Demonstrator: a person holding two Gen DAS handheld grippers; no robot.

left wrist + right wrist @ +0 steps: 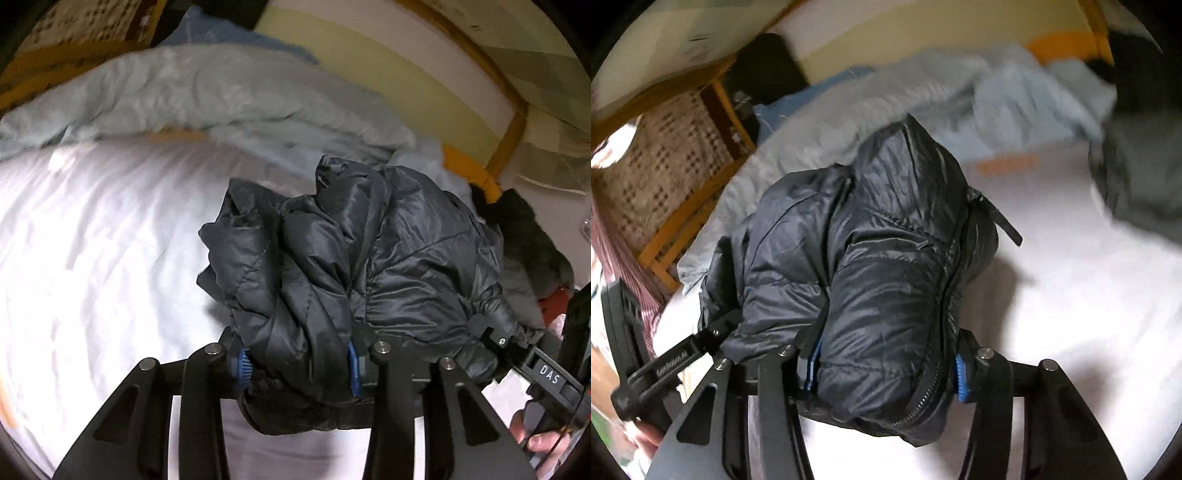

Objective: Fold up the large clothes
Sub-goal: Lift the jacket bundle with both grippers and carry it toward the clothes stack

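Both grippers, left (297,363) and right (886,373), have jaws clenched on the black jacket's (354,258) bunched edge above open white sheet (92,240).

Left gripper (297,367) clamped on bunched black puffer jacket (354,258), blue pads (243,365) pressing fabric both sides. Jacket over white bedsheet (92,258). Pale blue duvet (184,96) at 11 o'clock. Right gripper (491,328) at 4 o'clock, gripping same jacket; hand (539,435) at 4 o'clock edge.

Left claw (297,363), right claw (886,371) both clamped, pitched downward.
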